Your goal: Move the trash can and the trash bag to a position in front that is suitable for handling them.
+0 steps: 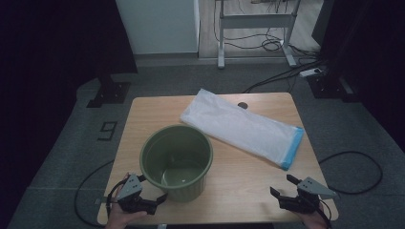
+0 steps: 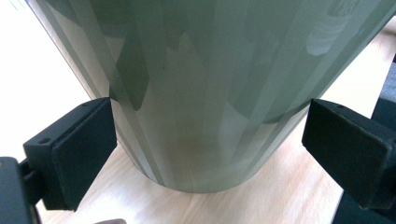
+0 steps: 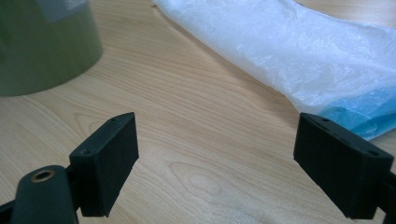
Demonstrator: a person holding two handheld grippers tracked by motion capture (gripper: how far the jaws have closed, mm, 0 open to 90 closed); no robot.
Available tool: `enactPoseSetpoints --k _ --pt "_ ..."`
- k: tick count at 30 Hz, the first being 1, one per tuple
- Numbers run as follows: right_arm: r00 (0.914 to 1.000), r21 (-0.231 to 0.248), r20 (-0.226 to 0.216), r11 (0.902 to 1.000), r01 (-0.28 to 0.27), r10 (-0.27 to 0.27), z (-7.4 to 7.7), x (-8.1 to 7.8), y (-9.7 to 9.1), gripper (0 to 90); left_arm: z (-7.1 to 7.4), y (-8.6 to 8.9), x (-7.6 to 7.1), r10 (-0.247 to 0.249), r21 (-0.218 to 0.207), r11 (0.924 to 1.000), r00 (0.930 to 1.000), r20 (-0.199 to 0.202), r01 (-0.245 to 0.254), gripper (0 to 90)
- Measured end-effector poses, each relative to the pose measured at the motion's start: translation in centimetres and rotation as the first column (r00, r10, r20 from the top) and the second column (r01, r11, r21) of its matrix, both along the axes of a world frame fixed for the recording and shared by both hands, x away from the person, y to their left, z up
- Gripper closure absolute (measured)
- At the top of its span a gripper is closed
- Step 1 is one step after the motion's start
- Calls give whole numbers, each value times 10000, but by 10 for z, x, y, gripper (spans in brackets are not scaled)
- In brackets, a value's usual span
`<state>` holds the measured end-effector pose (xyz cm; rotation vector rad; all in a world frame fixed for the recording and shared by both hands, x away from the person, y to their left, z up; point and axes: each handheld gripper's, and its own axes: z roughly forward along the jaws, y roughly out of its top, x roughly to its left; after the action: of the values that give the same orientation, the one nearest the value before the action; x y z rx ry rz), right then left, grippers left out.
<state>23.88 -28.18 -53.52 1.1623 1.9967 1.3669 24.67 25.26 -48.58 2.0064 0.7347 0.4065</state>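
Observation:
A green plastic bucket (image 1: 175, 161) stands upright on the wooden table (image 1: 239, 181), left of centre. My left gripper (image 1: 151, 192) is open at the table's front left, right beside the bucket's base; in the left gripper view the bucket's wall (image 2: 205, 93) sits between the spread jaws, close to the left one. A folded white plastic bag (image 1: 241, 126) with a blue band at one end lies across the back right. My right gripper (image 1: 282, 185) is open near the front right edge, nothing between its jaws. In the right gripper view the bag (image 3: 299, 51) lies ahead, the bucket (image 3: 44, 44) at far left.
Beyond the table stand a white cabinet (image 1: 157, 26), a metal desk frame (image 1: 255, 21) and cables (image 1: 282, 71) on the grey floor. A small dark disc (image 1: 242, 105) lies on the table at the back edge. Bare wood stretches between the bucket and my right gripper.

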Motion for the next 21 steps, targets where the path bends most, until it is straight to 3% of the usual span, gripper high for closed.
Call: enactPoseSetpoints --k 4,10,17,21 --pt "10000 5 28 10000 -11 11 0 -1 0 134 1 -13 9 -203 32 9998 9998 -43 203 36" --pt "10000 -25 15 10000 -28 28 0 -4 -2 135 3 -48 31 -594 185 9981 9982 -104 595 45" --pt "10000 -95 -20 9999 -92 92 -1 -6 -1 136 4 -72 45 -537 295 9981 9984 -151 541 48" --pt "9999 -167 -27 9997 -170 169 -2 -7 1 136 4 -83 54 -525 156 9985 9983 -249 529 53"
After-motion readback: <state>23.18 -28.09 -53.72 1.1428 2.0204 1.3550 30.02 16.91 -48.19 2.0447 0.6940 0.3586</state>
